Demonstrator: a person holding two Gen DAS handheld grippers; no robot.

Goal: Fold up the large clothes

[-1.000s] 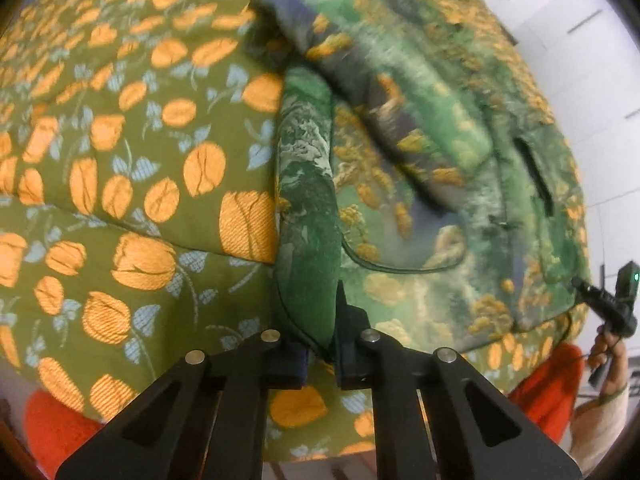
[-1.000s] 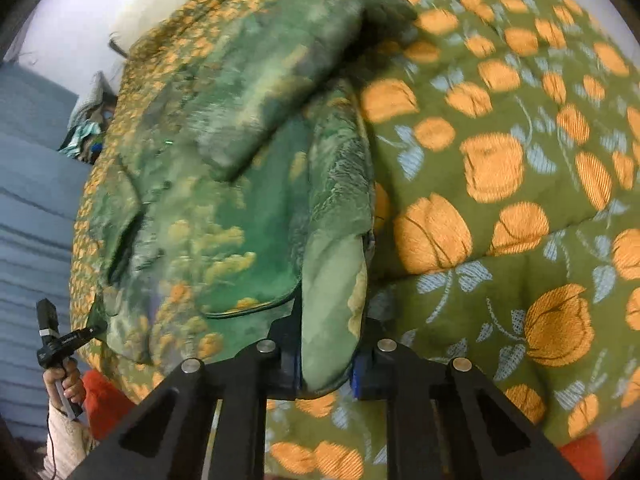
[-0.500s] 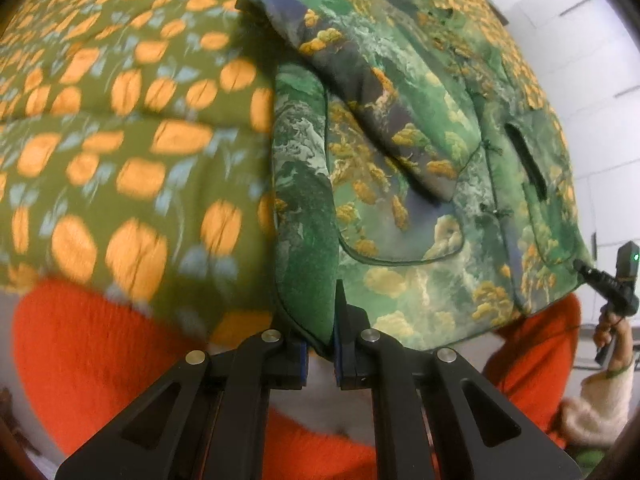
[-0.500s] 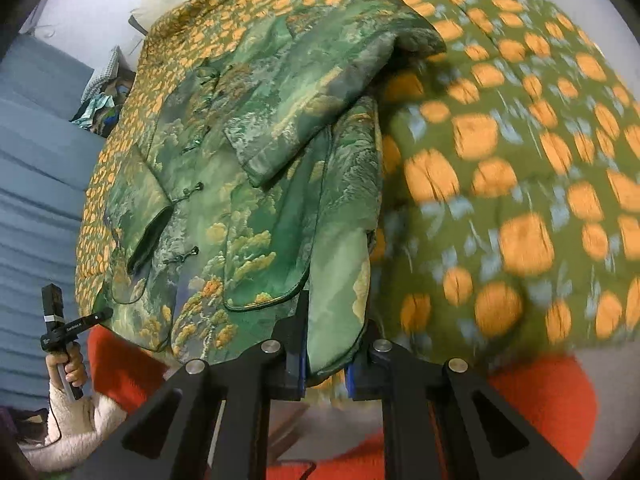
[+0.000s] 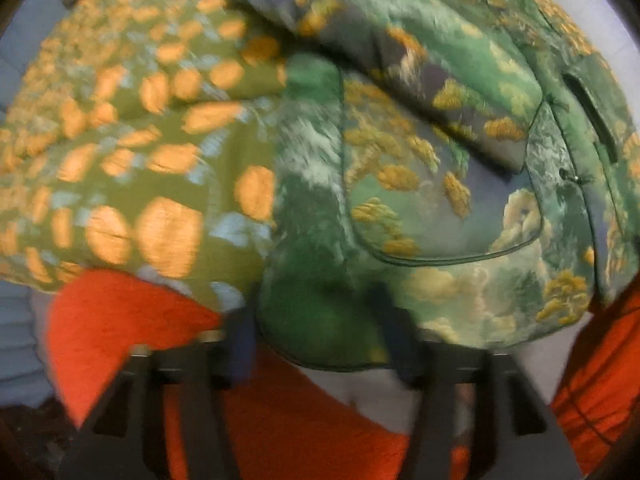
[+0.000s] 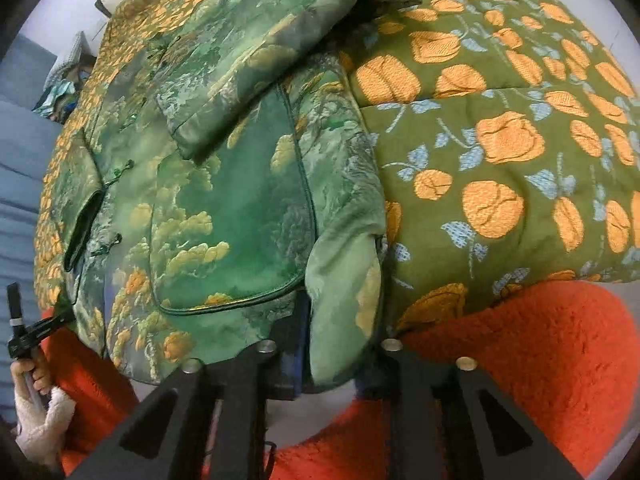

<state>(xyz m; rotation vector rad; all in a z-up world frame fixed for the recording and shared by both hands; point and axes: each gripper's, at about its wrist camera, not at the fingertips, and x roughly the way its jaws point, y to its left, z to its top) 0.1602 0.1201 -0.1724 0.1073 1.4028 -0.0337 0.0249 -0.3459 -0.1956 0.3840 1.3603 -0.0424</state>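
A green padded jacket point(image 5: 440, 208) point(image 6: 224, 208) with a landscape print lies on the flowered bedspread point(image 5: 132, 184) point(image 6: 500, 152). One sleeve is folded across its front. Its near hem hangs over the bed's edge. My left gripper point(image 5: 316, 320) points down at the hem's left corner. Its jaws are opening wide, and the dark green corner lies loose between them; this view is blurred. My right gripper point(image 6: 336, 352) is at the hem's right corner. Its jaws are opening too, and a pale green fold of hem hangs between the fingers without being pinched.
Orange-red fleece point(image 5: 120, 332) point(image 6: 520, 360) fills the foreground below the bed's edge. At the far left of the right wrist view, a hand in a white fleecy sleeve point(image 6: 40, 404) holds a black device point(image 6: 20, 332). A pile of cloth point(image 6: 68, 80) lies beyond the bed.
Both grippers were shut on the jacket's hem and have now let go, the left one opening wider. The hem was drawn toward the bed's near edge, bringing the red fleece into view.
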